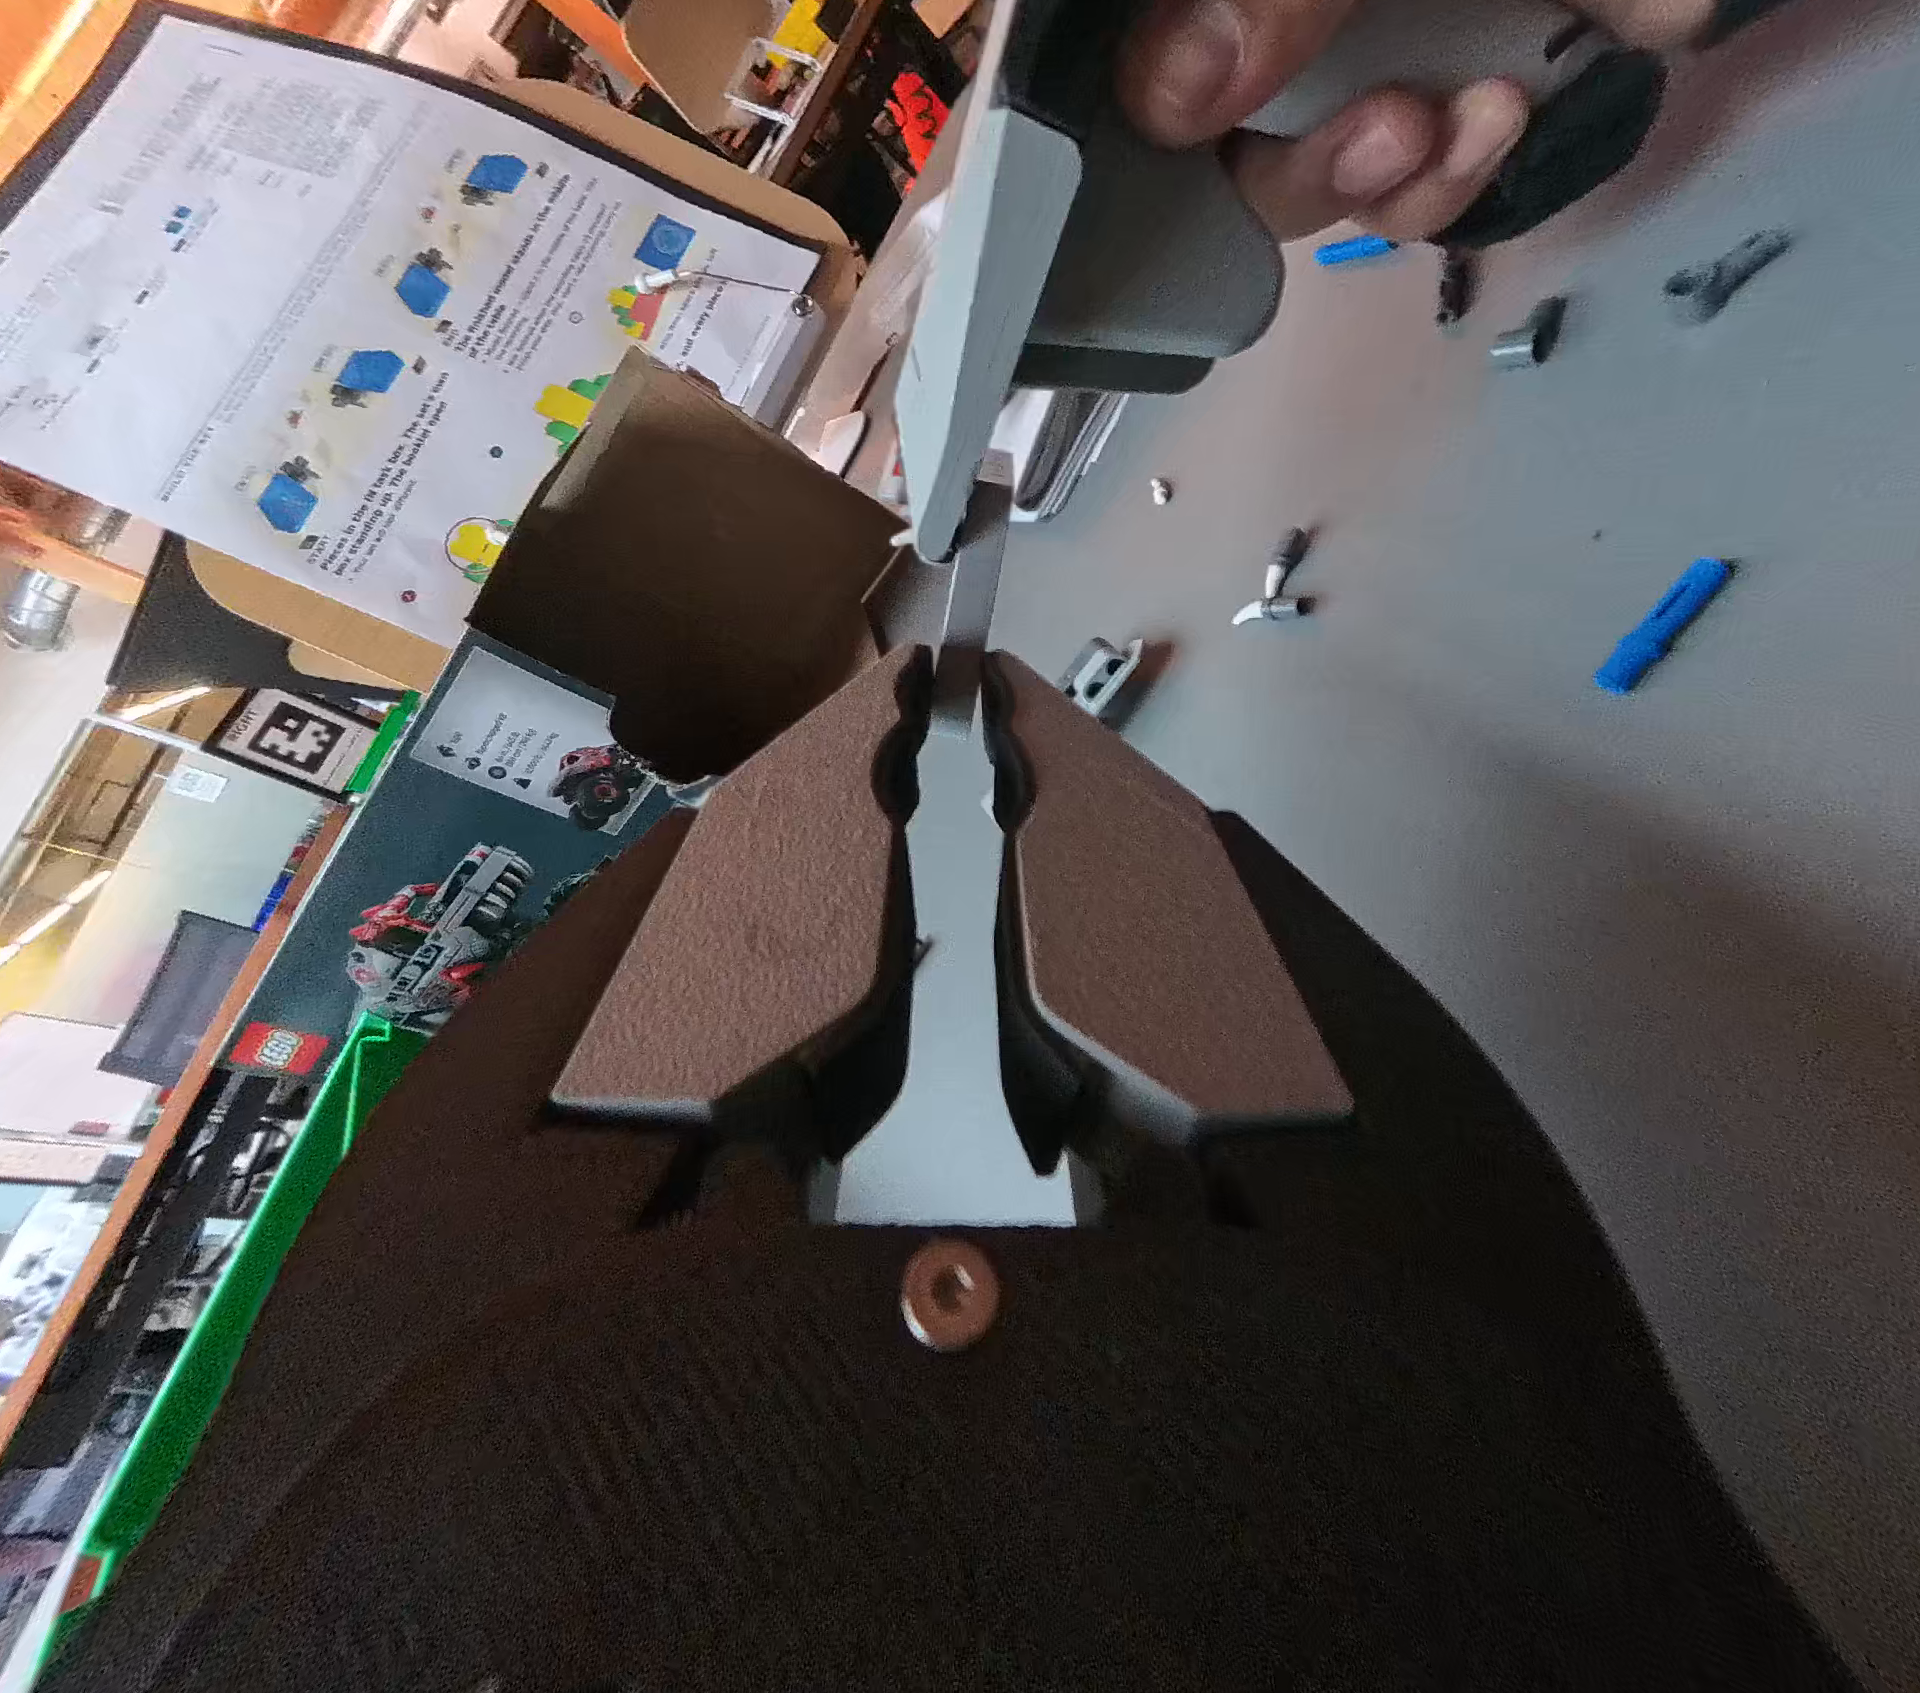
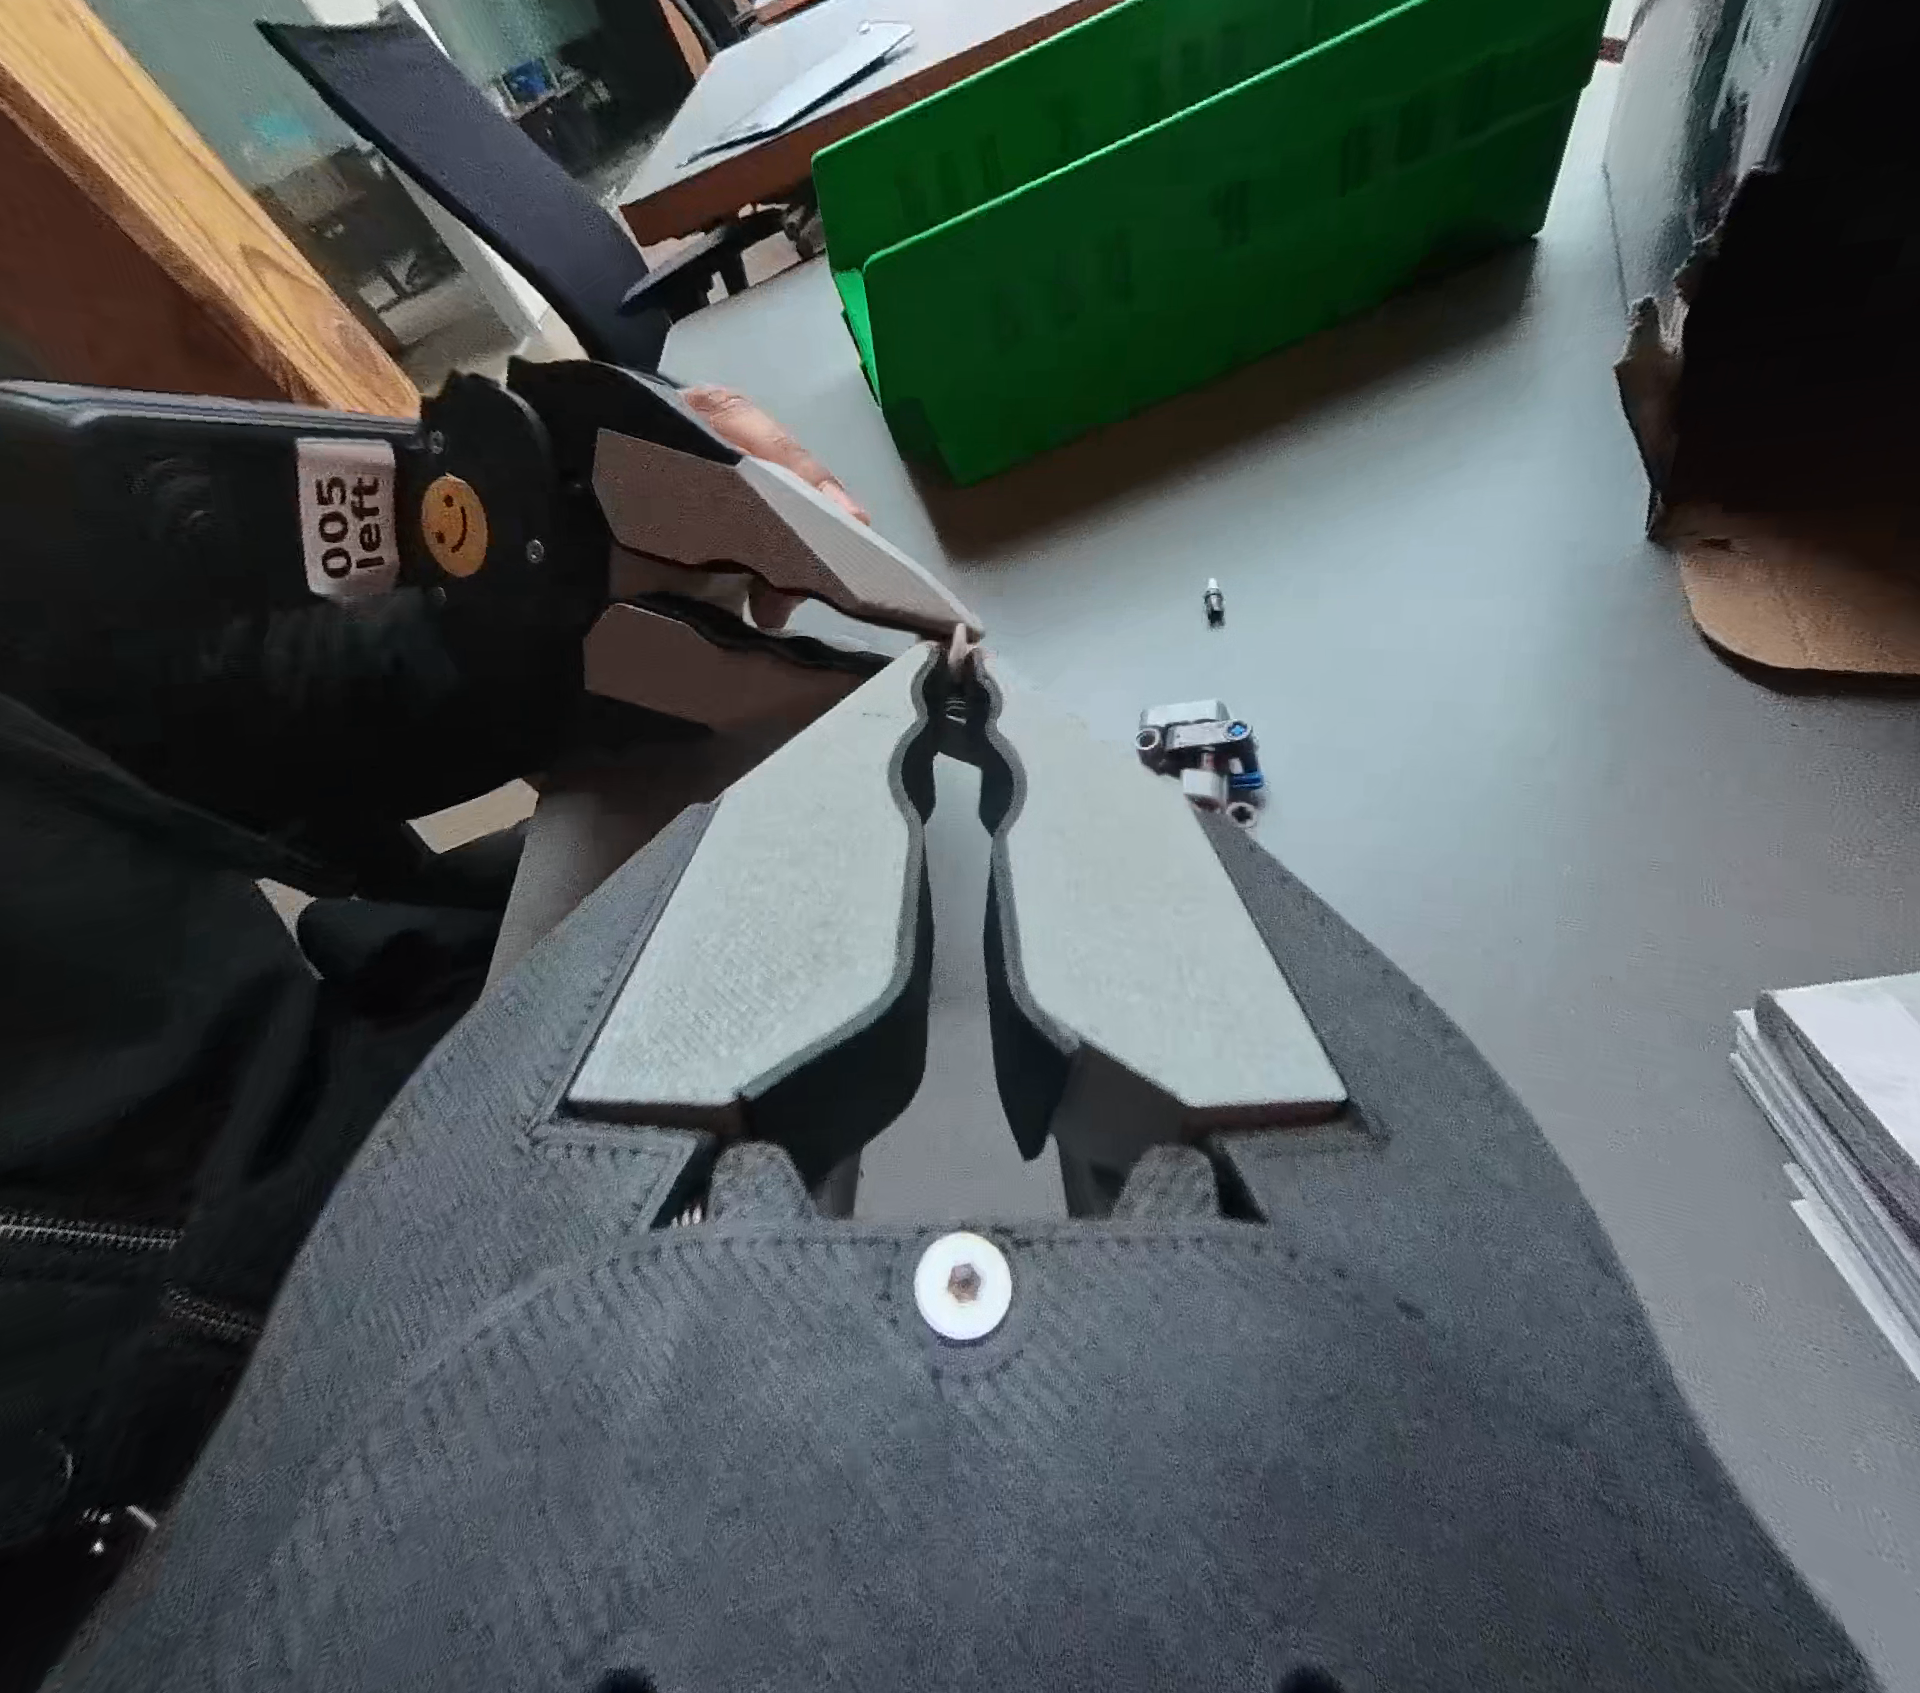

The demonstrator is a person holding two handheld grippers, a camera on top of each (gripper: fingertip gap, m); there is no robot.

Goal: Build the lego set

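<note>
In the right wrist view my right gripper (image 2: 953,664) is shut on a small black piece (image 2: 951,705) with a tan pin (image 2: 960,649) at its tip, held above the grey table (image 2: 1455,968). My left gripper (image 2: 951,633) comes in from the left, and its fingertips close together on that tan end. In the left wrist view my left gripper (image 1: 954,658) has its tips almost together. The right gripper (image 1: 940,542) reaches down from above, held by a hand, and the small piece is hidden between the tips. A small grey and blue sub-assembly (image 2: 1205,750) lies just right of the tips.
Loose parts lie on the table: blue pins (image 1: 1662,625) (image 1: 1354,251), grey connectors (image 1: 1101,672) (image 1: 1527,339), white-tipped bits (image 1: 1273,604), a tiny pin (image 2: 1212,599). A green bin (image 2: 1195,241), an open cardboard box (image 1: 686,563), the set's box (image 1: 457,895), an instruction sheet (image 1: 364,293) and stacked papers (image 2: 1849,1103) surround them. Left and right tips are no more than a few centimetres apart.
</note>
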